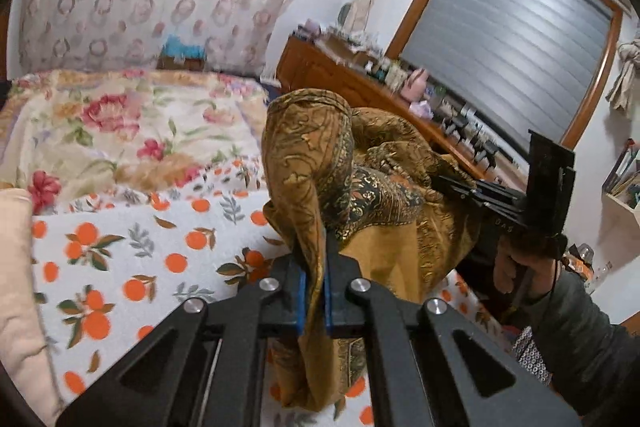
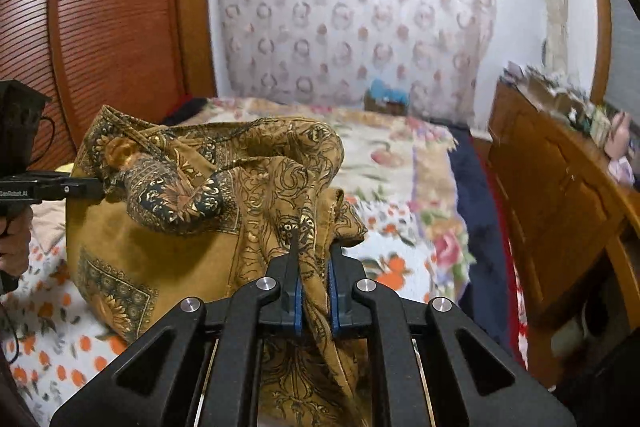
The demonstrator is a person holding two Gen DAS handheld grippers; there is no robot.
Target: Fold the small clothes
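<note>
grip: my left hand-held gripper [image 1: 316, 291] and right hand-held gripper [image 2: 314, 291] each clamp the paisley cloth [image 2: 180, 227] | why: raised off bed [image 1: 120, 259] so it hangs open for folding

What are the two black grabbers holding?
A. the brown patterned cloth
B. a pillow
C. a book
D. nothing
A: the left gripper and the right gripper are each shut on a bunch of the brown patterned cloth, which hangs between them above the orange-print bedsheet.
</note>
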